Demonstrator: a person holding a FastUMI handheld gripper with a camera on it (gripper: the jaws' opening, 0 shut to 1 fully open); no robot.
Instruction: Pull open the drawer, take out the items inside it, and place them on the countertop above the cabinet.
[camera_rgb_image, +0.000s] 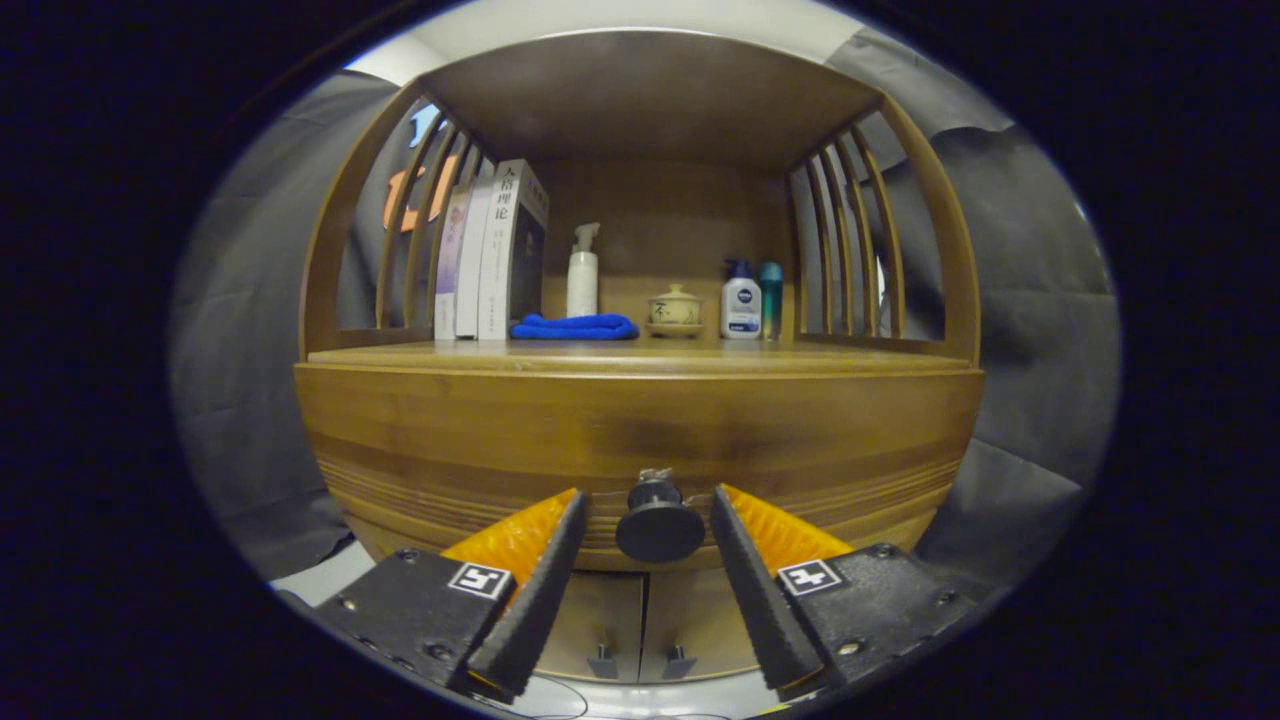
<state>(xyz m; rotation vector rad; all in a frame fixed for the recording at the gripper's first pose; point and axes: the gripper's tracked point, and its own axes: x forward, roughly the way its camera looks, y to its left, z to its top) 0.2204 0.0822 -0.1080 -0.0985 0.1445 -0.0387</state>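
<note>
You're bracketing the drawer (640, 440)'s knob (659, 523) between spread fingers (not yet gripping) — drawer closed, every step is waiting.

A: Gripper (648, 512) fingers spread, round knob (659, 527) between them, a gap on each side of it; neither finger touches.

B: Countertop (640, 356)?

A: Front strip bare. Along the back: books (490, 255), blue cloth (575, 326), pump bottle (582, 272), lidded cup (675, 308), two small bottles (750, 298) (slatted sides close off left and right). Shelf roof (650, 95) sits well above them.
</note>
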